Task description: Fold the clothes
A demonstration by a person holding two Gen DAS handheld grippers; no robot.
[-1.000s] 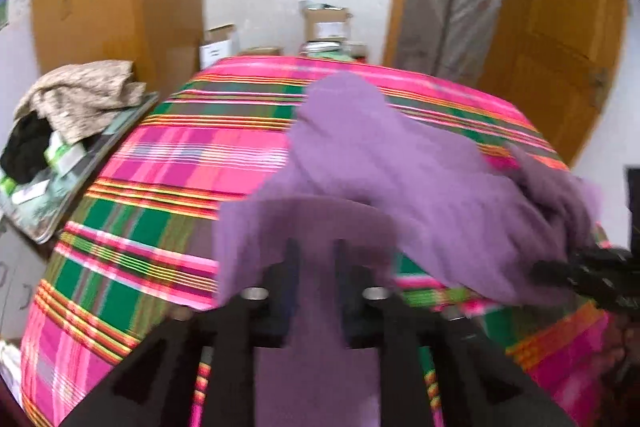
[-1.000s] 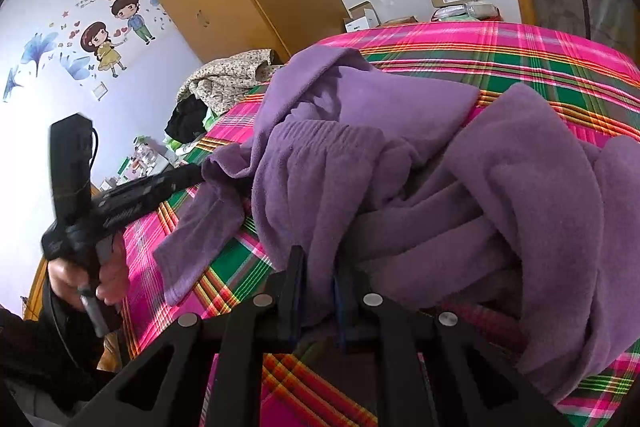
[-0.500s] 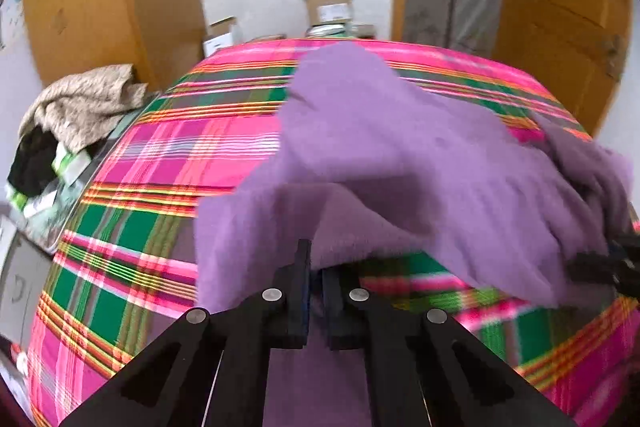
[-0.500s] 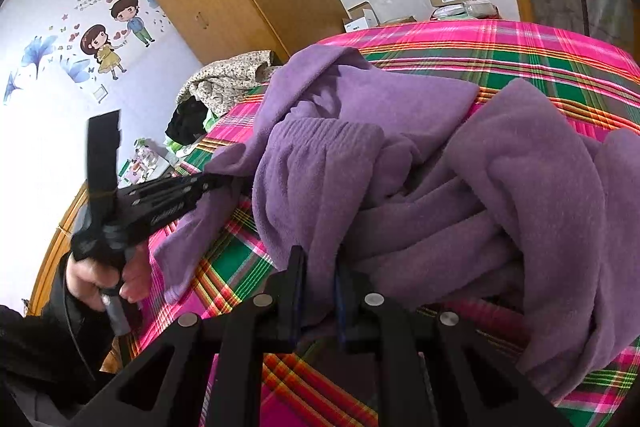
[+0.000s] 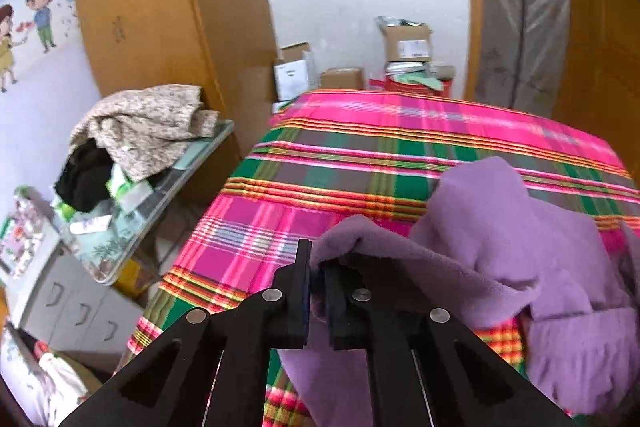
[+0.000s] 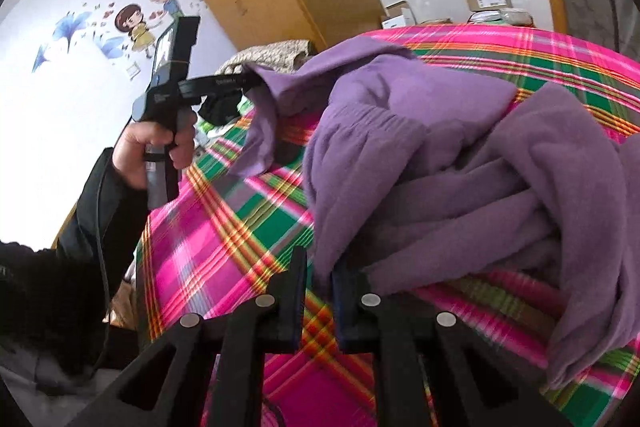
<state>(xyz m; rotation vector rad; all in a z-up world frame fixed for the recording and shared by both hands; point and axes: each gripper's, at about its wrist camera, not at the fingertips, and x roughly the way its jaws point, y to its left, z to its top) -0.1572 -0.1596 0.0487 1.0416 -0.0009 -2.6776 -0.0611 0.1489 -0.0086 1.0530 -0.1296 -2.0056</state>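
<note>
A purple fleece garment lies bunched on the pink and green plaid bed. My left gripper is shut on one edge of it and holds that edge above the bed. In the right wrist view the garment fills the middle, its gathered waistband toward me. My right gripper is shut on a fold below the waistband. The left gripper shows there too, raised at the left in a person's hand, with purple cloth hanging from its tips.
A glass side table left of the bed carries a beige patterned cloth, black cloth and small packages. A wooden wardrobe stands behind it. Cardboard boxes sit past the bed's far end, and a wooden door is at the right.
The left gripper has lifted and swung to the left with the garment's edge, drawing the cloth out away from the heap. The right gripper has kept its hold and hardly moved.
</note>
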